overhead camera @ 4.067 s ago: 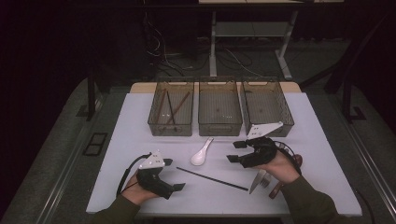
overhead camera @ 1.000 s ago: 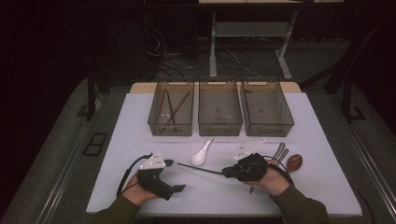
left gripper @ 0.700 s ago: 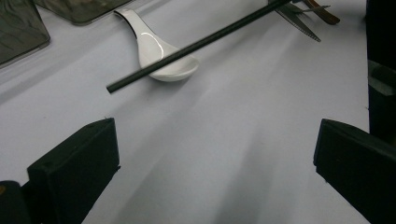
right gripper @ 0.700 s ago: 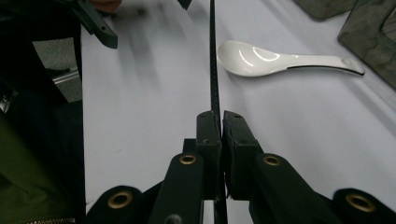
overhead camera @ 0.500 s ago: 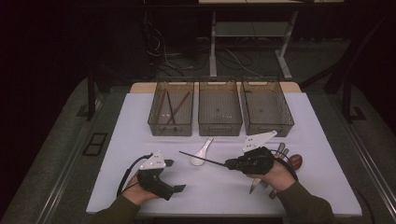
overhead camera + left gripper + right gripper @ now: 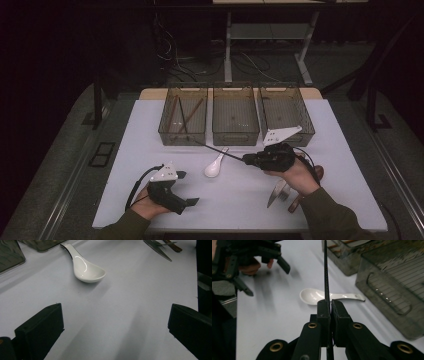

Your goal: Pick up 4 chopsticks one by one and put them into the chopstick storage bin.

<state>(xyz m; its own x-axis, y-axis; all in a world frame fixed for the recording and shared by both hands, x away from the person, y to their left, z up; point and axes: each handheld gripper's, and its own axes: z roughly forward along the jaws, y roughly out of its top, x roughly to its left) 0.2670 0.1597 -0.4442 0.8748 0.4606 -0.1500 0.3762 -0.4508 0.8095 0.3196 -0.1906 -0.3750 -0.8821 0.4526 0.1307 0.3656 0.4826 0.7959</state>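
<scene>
My right gripper (image 6: pixel 248 160) is shut on a thin black chopstick (image 6: pixel 220 151), held above the white table (image 6: pixel 150 125). The stick slants up and left, its far tip near the front of the left bin (image 6: pixel 184 131). In the right gripper view the pads (image 6: pixel 323 310) pinch the chopstick (image 6: pixel 326 277), which runs straight ahead over a white ceramic spoon (image 6: pixel 317 296). That spoon (image 6: pixel 216 167) lies on the table between the two hands. My left gripper (image 6: pixel 186 188) rests at the near left, open and empty, with its wide-set jaws facing the spoon (image 6: pixel 86 267).
Three grey mesh bins stand in a row at the back: the left bin holds several chopsticks, then come the middle bin (image 6: pixel 235 131) and the right bin (image 6: pixel 305 125). A knife (image 6: pixel 276 194) and a wooden-handled utensil (image 6: pixel 300 197) lie by the right forearm.
The right gripper has lifted the black chopstick off the table and carried it up and toward the bins. The stick's tip now reaches the left bin's front. The left gripper stayed put.
</scene>
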